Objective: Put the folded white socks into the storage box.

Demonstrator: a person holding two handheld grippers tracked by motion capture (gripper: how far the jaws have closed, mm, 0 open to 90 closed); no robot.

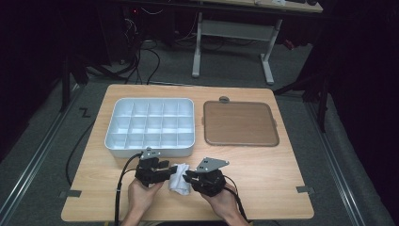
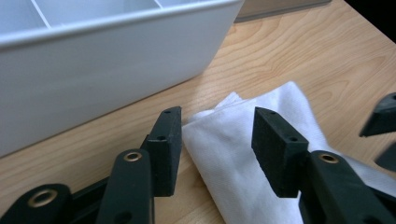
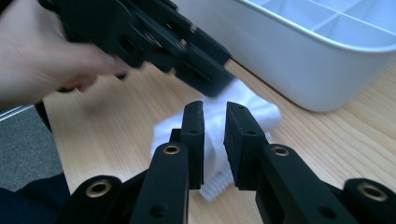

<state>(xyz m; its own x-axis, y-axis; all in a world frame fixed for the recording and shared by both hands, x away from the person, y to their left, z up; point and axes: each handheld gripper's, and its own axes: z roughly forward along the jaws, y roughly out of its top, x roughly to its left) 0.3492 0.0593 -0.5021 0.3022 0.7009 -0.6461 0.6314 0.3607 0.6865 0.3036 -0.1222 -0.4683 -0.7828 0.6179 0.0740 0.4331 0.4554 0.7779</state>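
High view: we see a white cloth (image 1: 179, 177) just in front of the compartment tray (image 1: 150, 126), between left gripper (image 1: 170, 168) and right gripper (image 1: 187, 177). Brown lid (image 1: 240, 123) lies right of the tray.

Left gripper view: jaws wide, straddling the cloth (image 2: 243, 154).

Right gripper view: jaws narrow, cloth (image 3: 215, 135) behind them; whether it is pinched, we cannot tell.

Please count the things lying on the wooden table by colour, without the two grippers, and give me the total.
White: 2, the divided tray and the folded cloth
Brown: 1, the flat lid
Grey: 1, a small round thing at the lid's far edge; I cannot tell what it is
Total: 4
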